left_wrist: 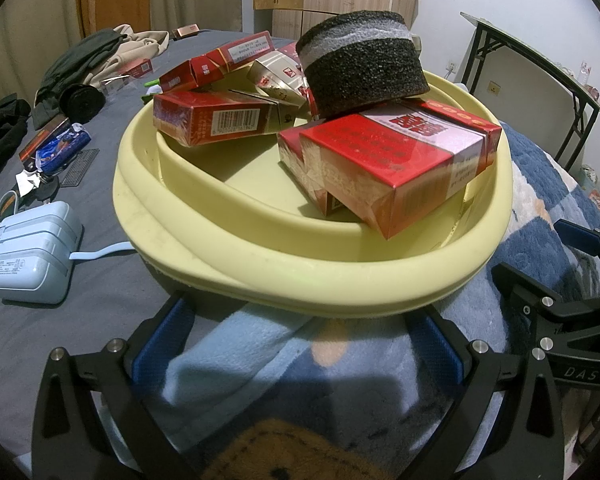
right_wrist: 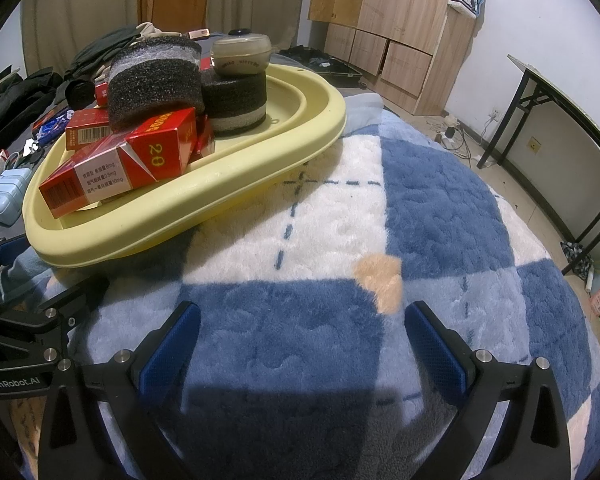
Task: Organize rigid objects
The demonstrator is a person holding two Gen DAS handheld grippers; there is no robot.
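Yellow basin point(left_wrist: 312, 272) sat on the plaid blanket point(right_wrist: 440, 200) of the bed, serving as the collecting bin. It held red cigarette boxes point(left_wrist: 396, 168) piled loosely, with a black foam puck point(left_wrist: 364, 68) resting on the boxes at 12 o'clock; a second puck point(right_wrist: 236, 104) carried a small lidded pot point(right_wrist: 242, 54). Left gripper point(left_wrist: 296, 344) was spread wide and empty, just short of the basin's 6 o'clock rim. Right gripper point(right_wrist: 300, 340) was likewise wide and empty over bare blanket. Loose items, including a pale blue charger point(left_wrist: 32, 256), remained at 9 o'clock, probably still to be gathered.
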